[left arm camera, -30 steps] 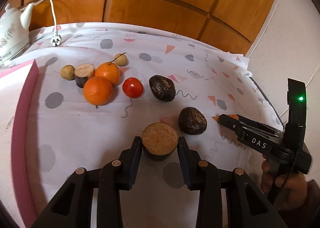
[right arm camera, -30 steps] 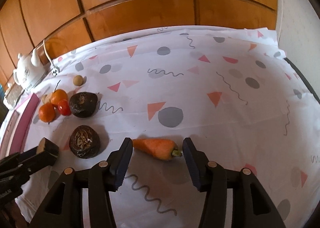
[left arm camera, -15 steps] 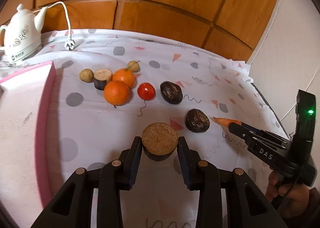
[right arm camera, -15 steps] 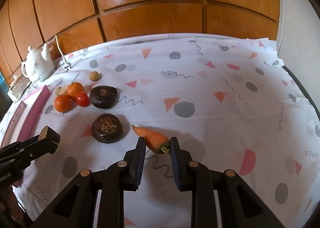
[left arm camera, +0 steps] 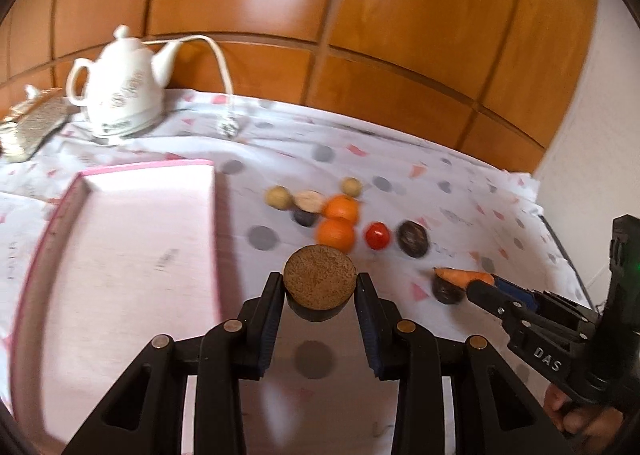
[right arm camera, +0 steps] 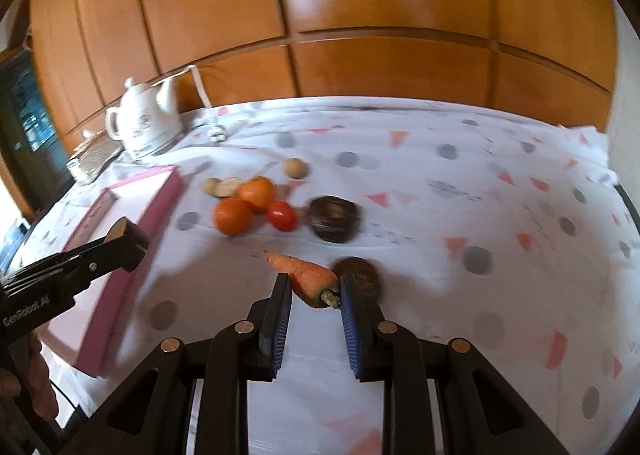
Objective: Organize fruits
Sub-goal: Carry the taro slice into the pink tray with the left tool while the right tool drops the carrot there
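Left wrist view shows the pink tray [left arm camera: 132,255] lying to the left on the spotted cloth, and both held pieces are lifted clear of the cloth, so I judge the carry step is in hand and the next move calls for bringing each over the tray's rim and letting go inside. Left gripper [left arm camera: 320,287] is clamped on the halved brown fruit [left arm camera: 320,279], cut face up. Right gripper [right arm camera: 314,291] is shut on the carrot [right arm camera: 304,271] at its stalk end, long axis slanting, tip pointing up-left toward the tray.
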Available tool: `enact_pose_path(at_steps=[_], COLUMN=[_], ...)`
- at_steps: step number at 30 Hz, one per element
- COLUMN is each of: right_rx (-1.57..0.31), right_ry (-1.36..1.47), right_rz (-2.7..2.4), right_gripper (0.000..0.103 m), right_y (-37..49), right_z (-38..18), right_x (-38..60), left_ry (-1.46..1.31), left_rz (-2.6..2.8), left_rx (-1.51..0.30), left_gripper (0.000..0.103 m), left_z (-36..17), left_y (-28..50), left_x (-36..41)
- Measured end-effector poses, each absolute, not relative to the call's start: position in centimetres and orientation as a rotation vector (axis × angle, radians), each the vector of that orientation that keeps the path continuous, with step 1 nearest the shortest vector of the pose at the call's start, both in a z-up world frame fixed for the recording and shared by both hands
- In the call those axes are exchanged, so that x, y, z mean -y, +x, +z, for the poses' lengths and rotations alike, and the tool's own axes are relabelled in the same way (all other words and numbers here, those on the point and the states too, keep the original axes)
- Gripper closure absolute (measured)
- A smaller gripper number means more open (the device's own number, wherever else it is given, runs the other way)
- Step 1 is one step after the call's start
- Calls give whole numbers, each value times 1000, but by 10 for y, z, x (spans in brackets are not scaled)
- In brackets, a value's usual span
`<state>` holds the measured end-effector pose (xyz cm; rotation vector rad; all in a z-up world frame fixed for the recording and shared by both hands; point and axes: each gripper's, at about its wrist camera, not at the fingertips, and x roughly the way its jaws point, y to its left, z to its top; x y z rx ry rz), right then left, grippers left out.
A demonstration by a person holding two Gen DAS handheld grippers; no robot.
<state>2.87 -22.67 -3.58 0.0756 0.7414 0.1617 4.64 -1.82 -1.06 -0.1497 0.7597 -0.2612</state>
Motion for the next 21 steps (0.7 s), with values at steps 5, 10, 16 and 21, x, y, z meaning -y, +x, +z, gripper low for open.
enact_pose_path(at_steps=[5, 10, 16, 21], right_rx=[-750, -764, -783, -782], right_ry=[80, 93, 72, 33], right_rz=[247, 340, 433, 484], right_gripper=[79, 79, 79, 79], right_y=[36, 44, 59, 69], right_z=[-31, -27, -26, -23], right_x=[199, 166, 119, 83], left_ry=[-152, -147, -147, -178], left_rz=[-190, -113, -21, 59], left_rx=[-753, -758, -768, -780], left_gripper=[67, 67, 67, 67], left_z=[-9, -11, -15, -21], left_y=[45, 43, 42, 42], left_x=[-4, -26, -52, -80])
